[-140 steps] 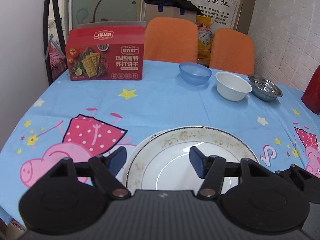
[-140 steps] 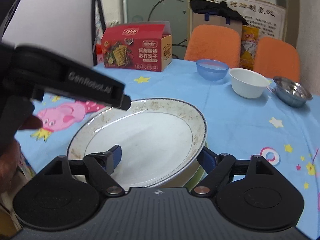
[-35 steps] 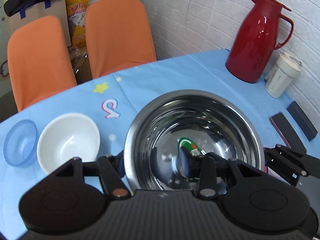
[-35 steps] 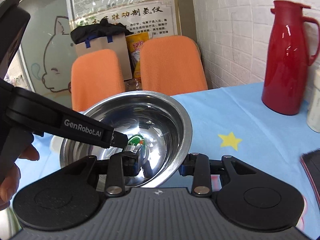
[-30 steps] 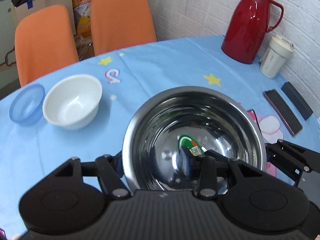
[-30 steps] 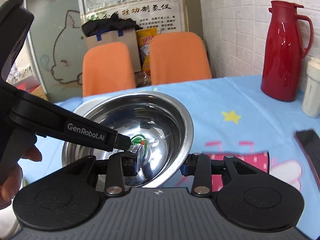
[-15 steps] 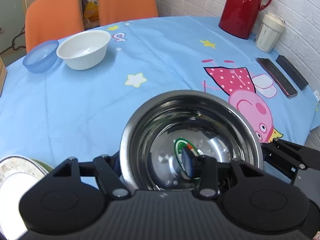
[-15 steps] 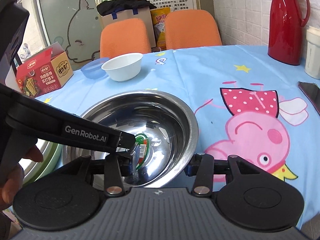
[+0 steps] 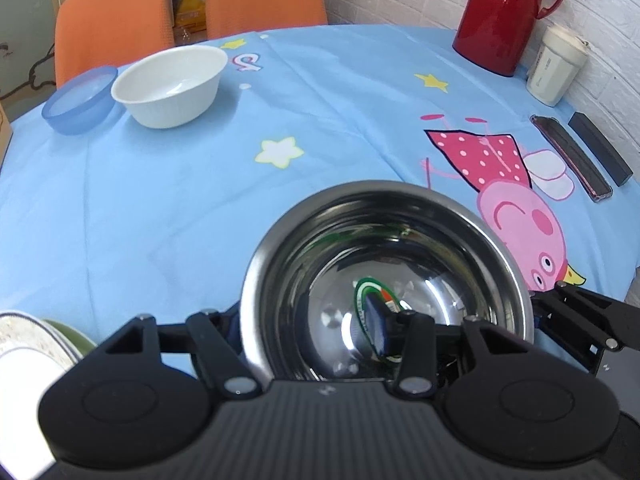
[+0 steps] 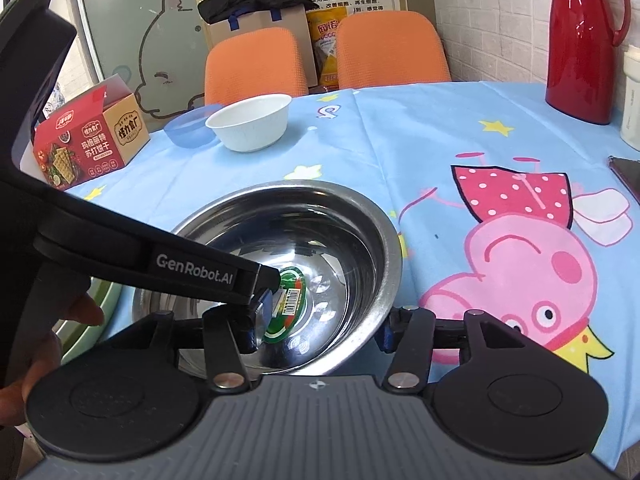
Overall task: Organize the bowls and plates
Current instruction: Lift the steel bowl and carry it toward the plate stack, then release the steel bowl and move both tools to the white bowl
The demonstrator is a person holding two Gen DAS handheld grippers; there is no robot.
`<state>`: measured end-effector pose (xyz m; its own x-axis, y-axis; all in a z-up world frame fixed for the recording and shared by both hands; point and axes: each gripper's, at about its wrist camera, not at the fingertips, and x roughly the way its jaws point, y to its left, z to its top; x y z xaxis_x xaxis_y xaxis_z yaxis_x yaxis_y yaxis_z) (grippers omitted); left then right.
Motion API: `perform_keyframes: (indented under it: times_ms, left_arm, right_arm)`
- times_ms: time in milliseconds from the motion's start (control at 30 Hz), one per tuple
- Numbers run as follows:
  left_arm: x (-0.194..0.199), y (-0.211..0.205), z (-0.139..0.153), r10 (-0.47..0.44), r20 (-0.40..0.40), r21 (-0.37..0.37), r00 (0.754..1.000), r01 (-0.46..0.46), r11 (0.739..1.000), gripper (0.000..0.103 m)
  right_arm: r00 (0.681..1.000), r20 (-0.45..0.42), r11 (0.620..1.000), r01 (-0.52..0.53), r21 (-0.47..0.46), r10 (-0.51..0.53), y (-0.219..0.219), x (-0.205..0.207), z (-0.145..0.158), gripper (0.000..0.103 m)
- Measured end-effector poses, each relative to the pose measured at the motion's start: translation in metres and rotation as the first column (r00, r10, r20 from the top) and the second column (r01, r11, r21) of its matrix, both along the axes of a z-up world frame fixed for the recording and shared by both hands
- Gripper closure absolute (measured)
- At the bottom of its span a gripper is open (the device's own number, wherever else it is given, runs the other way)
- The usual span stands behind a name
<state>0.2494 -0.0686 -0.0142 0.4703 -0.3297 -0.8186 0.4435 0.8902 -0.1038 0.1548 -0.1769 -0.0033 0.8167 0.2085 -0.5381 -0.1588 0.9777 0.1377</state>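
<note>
Steel bowl (image 9: 384, 256) was gripped at opposite rim walls by left gripper (image 9: 308, 332) and right gripper (image 10: 320, 328), both closed on it; level lowering onto surface (image 9: 160, 200), clear of plate stack (image 9: 24, 344), was advised.

"GenRobot.AI" — on left gripper (image 10: 264, 300) arm

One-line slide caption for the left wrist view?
Both grippers hold the steel bowl by its rim above the blue tablecloth.

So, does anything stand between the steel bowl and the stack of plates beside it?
Nothing visible does. Only bare tablecloth lies between the steel bowl and the stack of plates; the white bowl and the blue bowl stand far off.
</note>
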Motion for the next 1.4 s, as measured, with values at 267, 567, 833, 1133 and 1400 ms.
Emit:
perform_keyframes:
  times_ms: [267,567,833,1133,1400]
  left_arm:
    - [0.0,-0.001,0.004,0.015,0.053,0.029,0.998,-0.017,0.999,0.031]
    - [-0.009,0.063,0.047,0.094,0.136,-0.032,0.986,-0.091,0.995,0.03]
    - [0.014,0.11,0.067,0.189,0.155,-0.044,0.97,-0.184,0.982,0.03]
    - [0.094,0.114,0.095,0.171,0.257,0.012,0.951,-0.18,0.984,0.03]
    - [0.184,0.077,0.074,-0.238,0.308,0.168,0.921,0.194,0.967,0.029]
  right_arm:
    - [1.0,-0.018,1.0,-0.016,0.024,0.016,-0.009,0.006,0.002,0.002]
    - [0.994,0.051,0.993,0.087,0.084,-0.092,-0.061,-0.028,0.033,0.0]
    - [0.99,0.137,1.0,-0.019,0.003,0.018,-0.05,0.012,0.075,0.0]
    - [0.967,0.11,0.968,-0.213,-0.133,0.228,0.005,0.094,0.106,0.0]
    - [0.93,-0.058,0.895,-0.364,-0.259,0.362,0.054,0.18,0.088,0.0]
